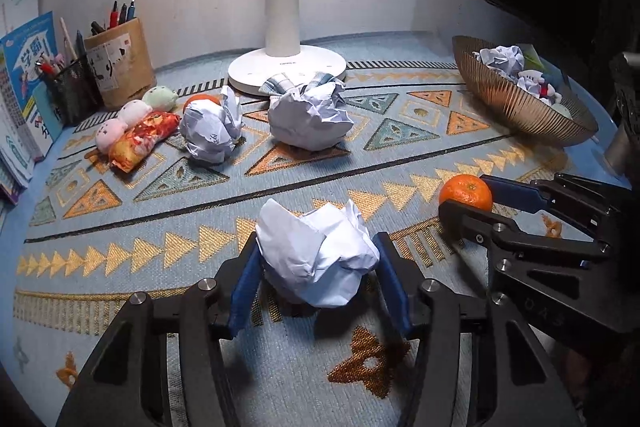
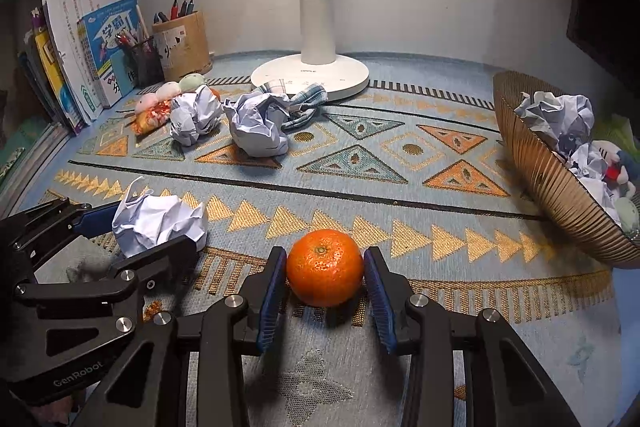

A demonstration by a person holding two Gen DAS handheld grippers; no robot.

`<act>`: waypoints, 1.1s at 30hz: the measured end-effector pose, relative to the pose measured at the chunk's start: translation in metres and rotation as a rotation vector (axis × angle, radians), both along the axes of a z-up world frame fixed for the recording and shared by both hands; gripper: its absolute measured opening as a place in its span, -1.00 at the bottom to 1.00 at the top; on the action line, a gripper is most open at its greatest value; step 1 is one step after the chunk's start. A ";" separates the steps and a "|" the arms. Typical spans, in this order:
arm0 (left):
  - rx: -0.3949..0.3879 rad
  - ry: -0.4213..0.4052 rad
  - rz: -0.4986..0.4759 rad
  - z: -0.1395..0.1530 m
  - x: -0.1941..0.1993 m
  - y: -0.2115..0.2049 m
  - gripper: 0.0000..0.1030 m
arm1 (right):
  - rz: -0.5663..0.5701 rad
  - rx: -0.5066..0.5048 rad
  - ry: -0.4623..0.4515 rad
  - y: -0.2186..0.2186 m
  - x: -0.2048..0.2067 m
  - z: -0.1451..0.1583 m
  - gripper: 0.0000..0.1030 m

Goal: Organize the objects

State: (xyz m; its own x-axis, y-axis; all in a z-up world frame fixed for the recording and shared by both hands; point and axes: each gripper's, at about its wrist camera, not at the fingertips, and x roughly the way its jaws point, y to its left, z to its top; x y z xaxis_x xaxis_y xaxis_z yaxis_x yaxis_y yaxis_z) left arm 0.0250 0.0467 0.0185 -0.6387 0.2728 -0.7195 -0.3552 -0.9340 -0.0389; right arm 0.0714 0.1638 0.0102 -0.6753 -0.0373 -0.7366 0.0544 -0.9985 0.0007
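Here the left gripper (image 1: 316, 267) is clamped on a paper ball (image 1: 316, 255) on the patterned mat (image 1: 160, 227), while the right gripper (image 2: 325, 277) squeezes an orange (image 2: 325, 267) near the wicker basket (image 2: 560, 199).

Three loose paper balls (image 1: 316, 255), perhaps two oranges (image 2: 325, 267).

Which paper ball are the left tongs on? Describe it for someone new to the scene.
From the white lamp base, come straight toward the camera across the patterned mat. The paper ball lies nearest, alone, between the left tongs' blue pads; two others lie near the lamp.
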 end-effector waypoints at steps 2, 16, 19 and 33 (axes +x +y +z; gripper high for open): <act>0.025 0.011 0.003 0.002 0.001 -0.004 0.00 | -0.001 0.007 0.006 -0.001 0.001 0.001 -0.25; 0.012 0.015 0.003 0.003 0.002 -0.002 0.01 | -0.001 0.027 0.042 -0.005 0.006 0.004 -0.25; 0.007 0.014 0.005 0.002 0.002 -0.001 0.01 | -0.002 0.019 0.053 -0.004 0.007 0.005 -0.25; 0.133 0.204 -0.107 0.107 -0.009 0.070 0.01 | -0.143 -0.110 0.245 0.096 0.037 0.098 -0.24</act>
